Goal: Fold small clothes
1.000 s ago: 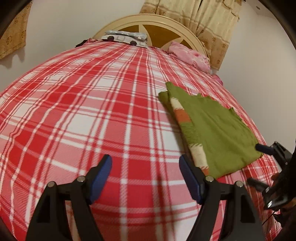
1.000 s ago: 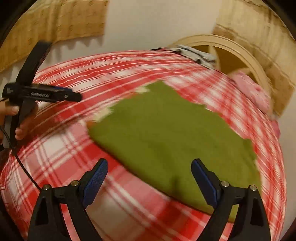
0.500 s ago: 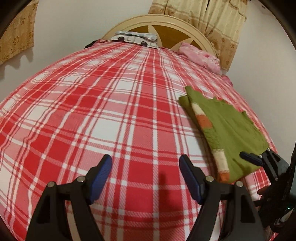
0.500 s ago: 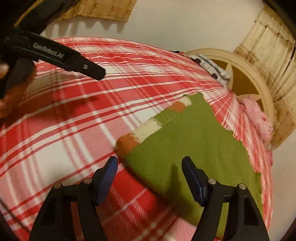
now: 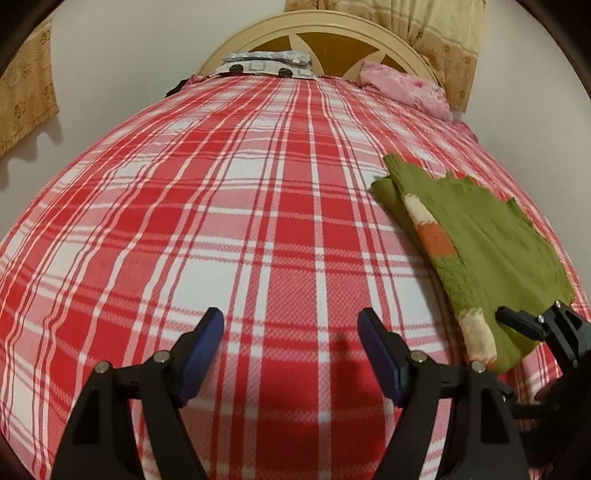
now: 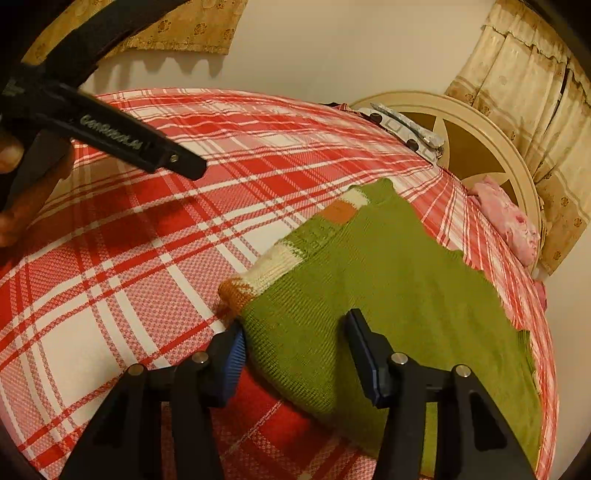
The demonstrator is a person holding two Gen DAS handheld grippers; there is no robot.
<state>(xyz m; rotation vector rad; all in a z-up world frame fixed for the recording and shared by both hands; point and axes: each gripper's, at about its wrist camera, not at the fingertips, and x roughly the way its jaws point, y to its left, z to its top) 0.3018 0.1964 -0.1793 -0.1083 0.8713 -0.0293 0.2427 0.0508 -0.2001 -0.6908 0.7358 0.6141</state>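
A small green knitted sweater (image 6: pixel 399 288) with a cream and orange striped sleeve lies folded on the red plaid bed; it also shows at the right of the left wrist view (image 5: pixel 491 251). My right gripper (image 6: pixel 295 347) is open, its jaws on either side of the sweater's near corner, touching the knit. It appears in the left wrist view (image 5: pixel 524 325) at the sweater's near edge. My left gripper (image 5: pixel 291 347) is open and empty over bare bedspread, left of the sweater. It shows in the right wrist view (image 6: pixel 122 136) at upper left.
The red and white plaid bedspread (image 5: pixel 221 221) covers the bed. A cream headboard (image 5: pixel 317 33) stands at the far end with a patterned pillow (image 5: pixel 269 62) and a pink cloth (image 5: pixel 406 88). Curtains (image 6: pixel 524 99) hang behind. The wall lies close to the bed's right side.
My right gripper has come down and forward onto the sweater's near corner, its jaws now narrower. My left gripper has drifted left, so the sweater sits farther right in its view.
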